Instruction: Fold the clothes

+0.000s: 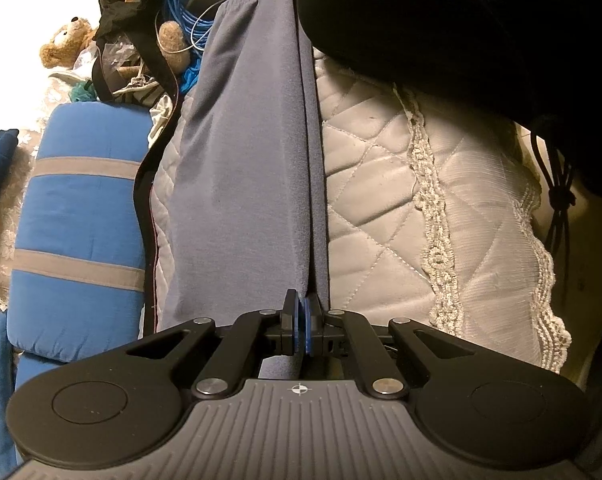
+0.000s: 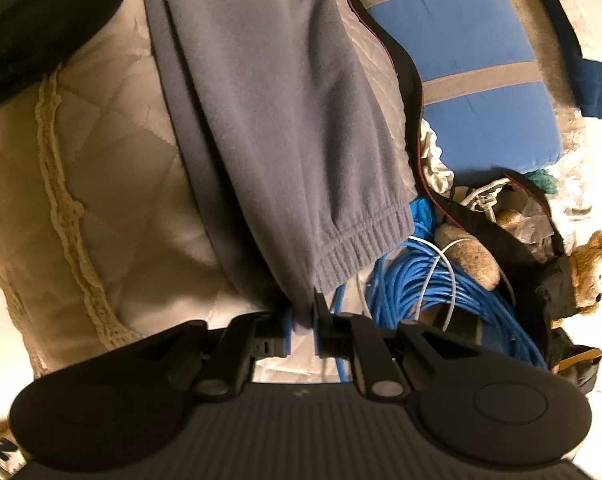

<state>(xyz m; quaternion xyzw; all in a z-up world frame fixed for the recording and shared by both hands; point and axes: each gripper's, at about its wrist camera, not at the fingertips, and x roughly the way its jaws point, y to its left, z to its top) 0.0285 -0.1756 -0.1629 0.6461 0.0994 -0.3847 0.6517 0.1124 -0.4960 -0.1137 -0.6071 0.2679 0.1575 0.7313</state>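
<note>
Grey sweatpants [image 1: 245, 160] lie stretched lengthwise over a quilted white bedcover [image 1: 381, 184]. My left gripper [image 1: 302, 332] is shut on one end of the pants, the fabric pinched between its blue pads. In the right wrist view the same grey pants [image 2: 277, 120] run up from my right gripper [image 2: 302, 330], which is shut on the fabric just beside the ribbed cuff [image 2: 361, 248]. The pants hang taut between the two grippers.
A blue cushion with grey stripes [image 1: 81, 216] lies beside the bedcover. A coil of blue cable [image 2: 433, 284], a teddy bear [image 2: 593, 272] and a black bag [image 1: 129, 4] crowd the cuff end. A dark garment [image 1: 481, 20] lies at the other side. A lace trim [image 1: 433, 216] crosses the bedcover.
</note>
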